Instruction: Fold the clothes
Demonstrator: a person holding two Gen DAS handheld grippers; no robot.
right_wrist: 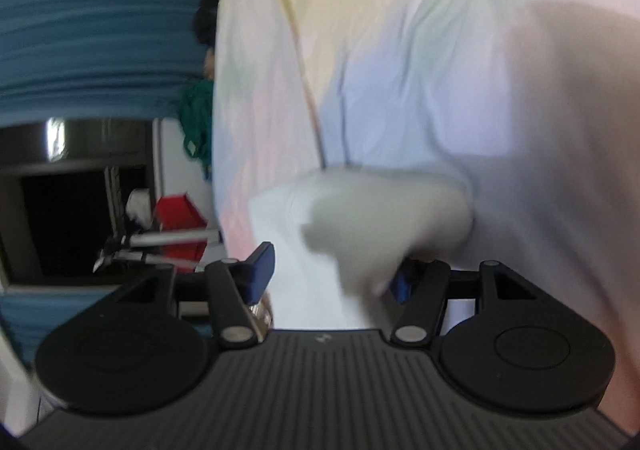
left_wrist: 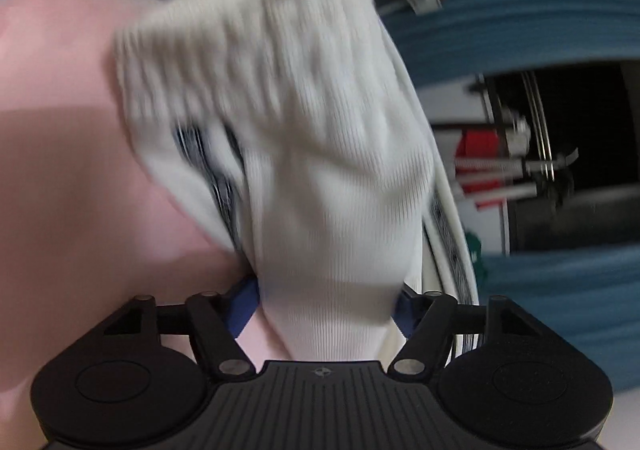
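My left hand-held gripper (left_wrist: 324, 302) has a white ribbed sock (left_wrist: 280, 122) between its blue pads (left_wrist: 244, 306), jaws partly spread; whether they press it I can't tell. The sock hangs blurred over a pink cloth (left_wrist: 60, 130). My right hand-held gripper (right_wrist: 332, 274) stands spread, a white sock end (right_wrist: 380, 218) loose between its fingers, over a pastel tie-dye garment (right_wrist: 400, 50).

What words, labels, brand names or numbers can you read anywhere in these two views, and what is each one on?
No readable text in either view.
White sock: a dark patterned band, too blurred to read as letters.
Left claw body: a small round emblem, no letters.
Right claw body: a tiny pale mark, too small to read.
Pastel cloth: no print visible.
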